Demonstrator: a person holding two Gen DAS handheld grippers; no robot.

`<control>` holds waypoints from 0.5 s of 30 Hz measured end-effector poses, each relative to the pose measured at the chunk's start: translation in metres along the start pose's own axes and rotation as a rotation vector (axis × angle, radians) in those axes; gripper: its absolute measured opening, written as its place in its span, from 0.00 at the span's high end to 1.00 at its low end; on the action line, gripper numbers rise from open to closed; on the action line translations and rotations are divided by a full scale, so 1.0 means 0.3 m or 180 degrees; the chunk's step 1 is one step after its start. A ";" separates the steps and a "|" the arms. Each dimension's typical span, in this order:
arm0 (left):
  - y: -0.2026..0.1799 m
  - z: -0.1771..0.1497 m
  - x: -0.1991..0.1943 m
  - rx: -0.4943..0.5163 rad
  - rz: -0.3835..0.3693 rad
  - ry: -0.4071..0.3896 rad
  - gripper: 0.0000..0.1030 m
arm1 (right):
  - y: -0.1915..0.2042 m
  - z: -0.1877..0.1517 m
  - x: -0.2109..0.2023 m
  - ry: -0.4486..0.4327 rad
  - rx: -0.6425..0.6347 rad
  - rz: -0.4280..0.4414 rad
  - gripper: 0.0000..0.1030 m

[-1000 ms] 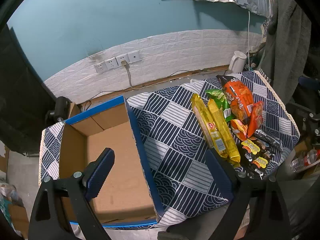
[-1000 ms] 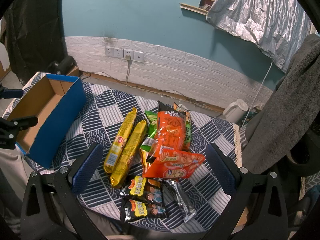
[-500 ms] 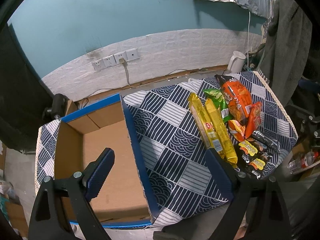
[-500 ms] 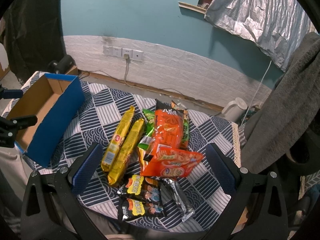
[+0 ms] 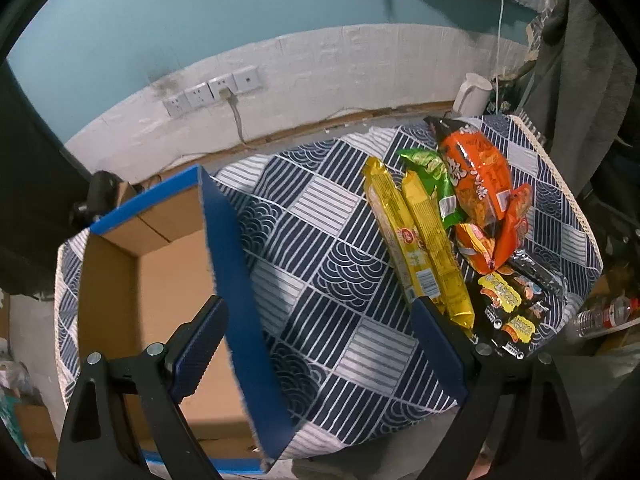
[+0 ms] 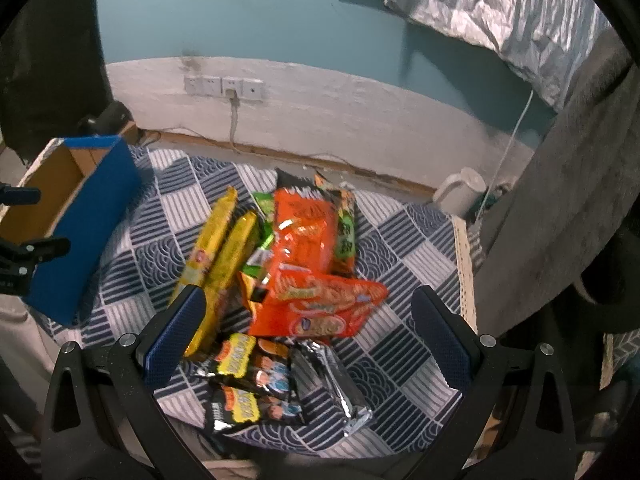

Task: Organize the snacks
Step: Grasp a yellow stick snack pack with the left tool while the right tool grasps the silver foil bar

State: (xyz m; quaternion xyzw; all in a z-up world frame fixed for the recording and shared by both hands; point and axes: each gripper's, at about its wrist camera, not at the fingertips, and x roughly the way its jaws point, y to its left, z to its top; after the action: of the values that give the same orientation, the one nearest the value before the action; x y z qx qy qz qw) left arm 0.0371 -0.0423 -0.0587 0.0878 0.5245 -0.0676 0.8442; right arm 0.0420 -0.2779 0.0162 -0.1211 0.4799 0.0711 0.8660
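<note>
left tongs (image 5: 318, 344) wide apart, empty | blue box (image 5: 168, 280) left | snack packets (image 5: 448, 224) right

Snack packets (image 6: 304, 276) lie heaped on the patterned worktop (image 6: 404, 240); at their 9 o'clock stands an empty blue cardboard box (image 5: 160, 280), open-topped.
</note>
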 end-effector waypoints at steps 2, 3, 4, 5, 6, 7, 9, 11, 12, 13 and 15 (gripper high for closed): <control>-0.012 0.012 0.031 -0.0021 -0.0004 0.0032 0.09 | -0.021 -0.013 0.023 0.0044 0.0025 0.0011 0.03; -0.019 0.019 0.049 -0.0031 -0.0006 0.0055 0.09 | -0.031 -0.018 0.033 0.0067 0.0038 0.0022 0.03; -0.028 0.026 0.069 -0.0044 -0.0002 0.0089 0.09 | -0.037 -0.020 0.040 0.0080 0.0046 0.0030 0.03; -0.038 0.033 0.088 -0.0056 -0.0007 0.0119 0.09 | -0.044 -0.024 0.051 0.0097 0.0058 0.0043 0.03; -0.046 0.040 0.107 -0.0065 -0.0018 0.0140 0.09 | -0.053 -0.029 0.062 0.0121 0.0070 0.0056 0.03; -0.053 0.046 0.125 -0.0073 -0.0023 0.0162 0.09 | -0.063 -0.036 0.077 0.0152 0.0083 0.0068 0.03; -0.068 0.055 0.158 -0.0076 -0.0038 0.0195 0.09 | -0.080 -0.049 0.105 0.0215 0.0089 0.0076 0.03; -0.081 0.058 0.184 -0.0066 -0.0035 0.0240 0.09 | -0.095 -0.064 0.131 0.0270 0.0103 0.0103 0.03; -0.088 0.060 0.198 -0.0059 -0.0031 0.0272 0.09 | -0.108 -0.077 0.152 0.0312 0.0115 0.0118 0.03; -0.098 0.063 0.215 -0.0047 -0.0035 0.0302 0.09 | -0.118 -0.084 0.162 0.0338 0.0118 0.0118 0.03; -0.112 0.068 0.243 -0.0030 -0.0023 0.0350 0.09 | -0.135 -0.108 0.198 0.0430 0.0107 0.0101 0.03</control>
State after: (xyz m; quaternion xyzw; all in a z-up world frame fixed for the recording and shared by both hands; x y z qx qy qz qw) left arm 0.0802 -0.0810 -0.1178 0.0856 0.5707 -0.0633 0.8142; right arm 0.0567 -0.3255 -0.0451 -0.1034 0.5402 0.0685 0.8324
